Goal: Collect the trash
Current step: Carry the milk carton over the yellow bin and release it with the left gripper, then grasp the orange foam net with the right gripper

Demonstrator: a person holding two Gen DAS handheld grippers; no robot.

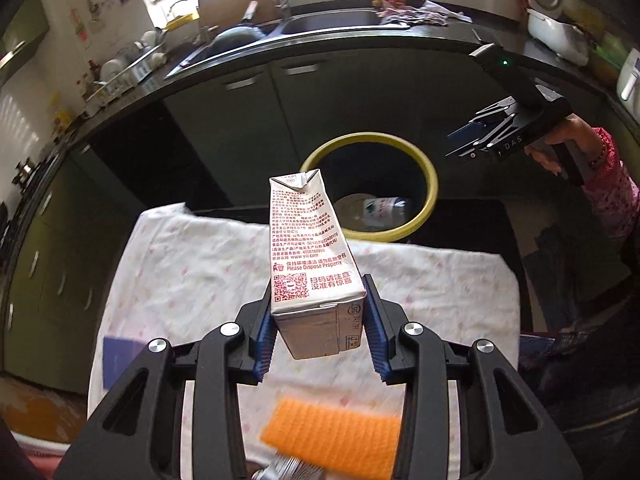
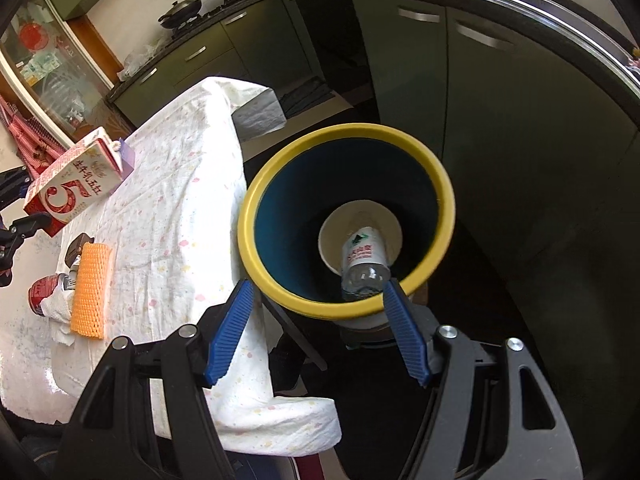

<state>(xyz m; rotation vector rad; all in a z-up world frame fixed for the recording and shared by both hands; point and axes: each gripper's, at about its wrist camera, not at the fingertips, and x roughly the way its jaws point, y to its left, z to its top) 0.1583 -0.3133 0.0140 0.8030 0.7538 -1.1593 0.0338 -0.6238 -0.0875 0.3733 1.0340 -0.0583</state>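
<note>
My left gripper is shut on a white and red milk carton and holds it above the cloth-covered table, near the yellow-rimmed bin. The carton also shows in the right wrist view. My right gripper is open and empty above the bin. A clear plastic bottle lies inside the bin. The right gripper shows in the left wrist view, up to the right.
On the table lie an orange foam net, a red can, crumpled paper and a purple card. A dark kitchen counter with a sink and green cabinets stand behind the bin.
</note>
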